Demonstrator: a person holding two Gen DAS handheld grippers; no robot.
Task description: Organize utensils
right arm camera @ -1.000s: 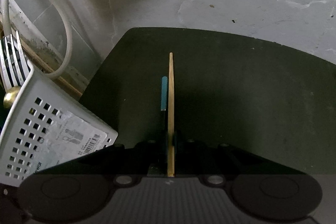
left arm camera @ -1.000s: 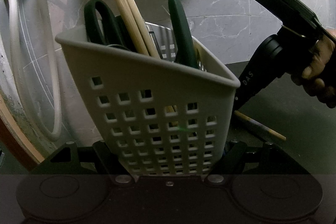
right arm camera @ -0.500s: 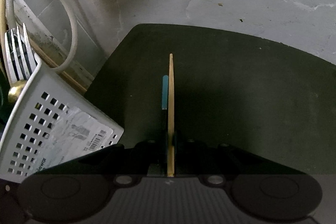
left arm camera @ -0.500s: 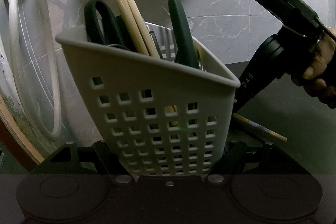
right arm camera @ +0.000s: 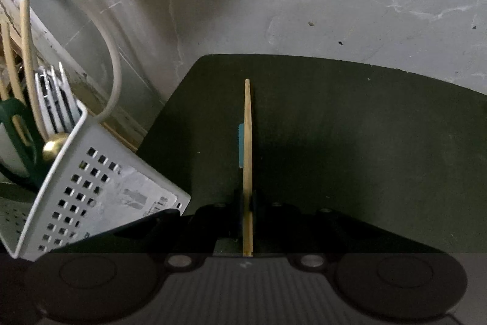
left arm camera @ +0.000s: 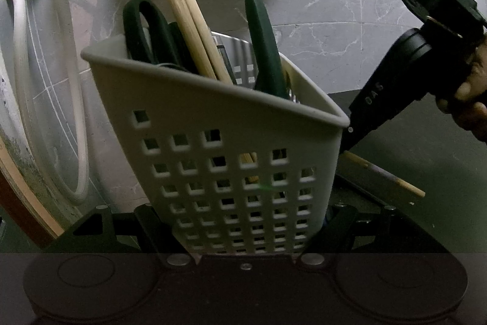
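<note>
Right wrist view, jaws clamped on chopstick (right arm camera: pixel 248 142), long axis pointing straight ahead.

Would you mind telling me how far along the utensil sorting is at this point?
Mostly done: the caddy, tilted in the left hand-held gripper, already holds chopsticks, scissors and forks. In hand: the right hand-held gripper is shut on one last chopstick above the dark mat. Left: putting it into the caddy.
</note>
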